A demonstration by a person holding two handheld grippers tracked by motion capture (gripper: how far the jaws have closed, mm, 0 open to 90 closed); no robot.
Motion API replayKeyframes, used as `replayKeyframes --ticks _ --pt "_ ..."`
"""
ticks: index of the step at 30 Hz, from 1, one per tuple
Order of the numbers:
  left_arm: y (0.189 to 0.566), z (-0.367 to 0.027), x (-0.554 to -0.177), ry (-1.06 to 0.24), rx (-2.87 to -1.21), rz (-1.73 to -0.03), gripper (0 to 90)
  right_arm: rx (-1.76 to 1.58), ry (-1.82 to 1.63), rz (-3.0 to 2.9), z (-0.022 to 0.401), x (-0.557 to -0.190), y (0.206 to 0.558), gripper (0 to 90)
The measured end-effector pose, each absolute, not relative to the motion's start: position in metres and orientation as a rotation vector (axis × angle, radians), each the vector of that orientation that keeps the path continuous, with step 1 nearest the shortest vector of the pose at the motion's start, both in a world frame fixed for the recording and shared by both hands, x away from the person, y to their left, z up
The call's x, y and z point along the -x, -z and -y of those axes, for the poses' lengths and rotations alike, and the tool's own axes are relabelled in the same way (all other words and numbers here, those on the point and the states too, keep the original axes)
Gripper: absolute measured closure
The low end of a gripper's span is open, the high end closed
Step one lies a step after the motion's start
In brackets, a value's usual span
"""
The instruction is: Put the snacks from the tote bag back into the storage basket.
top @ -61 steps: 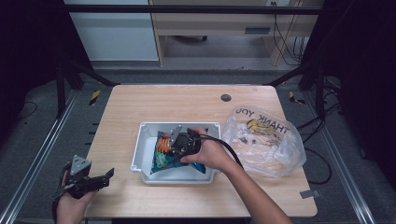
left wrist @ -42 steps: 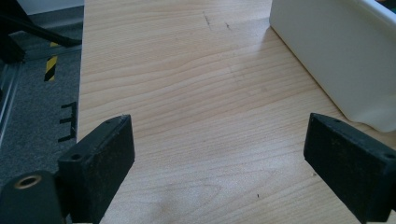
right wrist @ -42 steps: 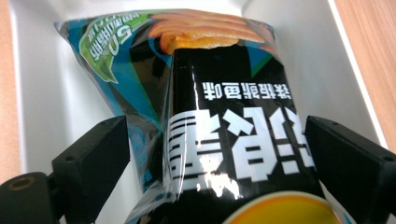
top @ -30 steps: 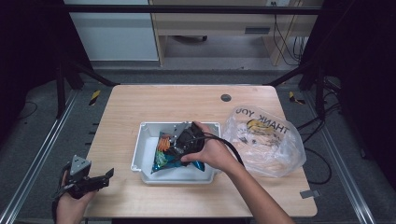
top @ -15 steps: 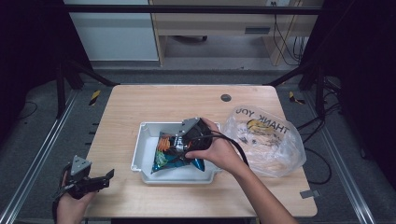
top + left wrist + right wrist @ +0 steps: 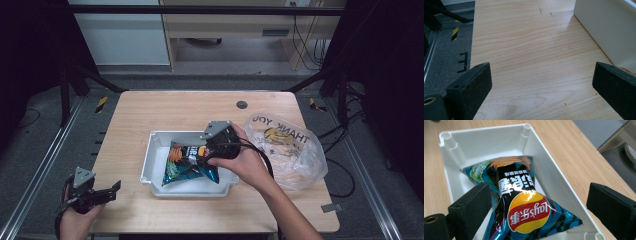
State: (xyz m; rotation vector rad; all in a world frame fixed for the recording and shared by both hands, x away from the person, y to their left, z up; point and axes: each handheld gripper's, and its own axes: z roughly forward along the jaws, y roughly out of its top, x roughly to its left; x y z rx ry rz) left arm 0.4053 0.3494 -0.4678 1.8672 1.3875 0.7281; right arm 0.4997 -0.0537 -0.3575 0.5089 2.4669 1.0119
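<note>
High view: a white tray sits on the wooden table a little toward 6 o'clock of its centre. One chip bag, teal and black, lies inside the tray and takes up most of its floor. The right gripper hangs over the tray's 3 o'clock end, above the bag; its jaw spacing cannot be read from here. At 3 o'clock of the tray lies a clear plastic bag printed "THANK YOU", with pale and yellow contents that cannot be identified. The left gripper is held at the table's 7 o'clock corner, well apart from the tray, its jaws spread.

Left gripper view: both jaws stand wide apart over bare table, nothing between them. The tray's white outer wall shows at 2 o'clock.

Right gripper view: jaws stand wide apart and grip nothing. The chip bag lies flat in the tray directly ahead of them, its red and yellow logo nearest the camera. The bag's far end reaches toward the tray's 12 o'clock wall.
</note>
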Motion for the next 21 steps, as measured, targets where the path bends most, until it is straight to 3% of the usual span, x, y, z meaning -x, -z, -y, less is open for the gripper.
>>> replayKeyframes --ticks 21 --pt "0.468 -0.350 -0.405 -0.713 -1.886 -1.373 2.1 -0.546 -1.119 -2.369 0.074 -0.469 0.356 7.7"
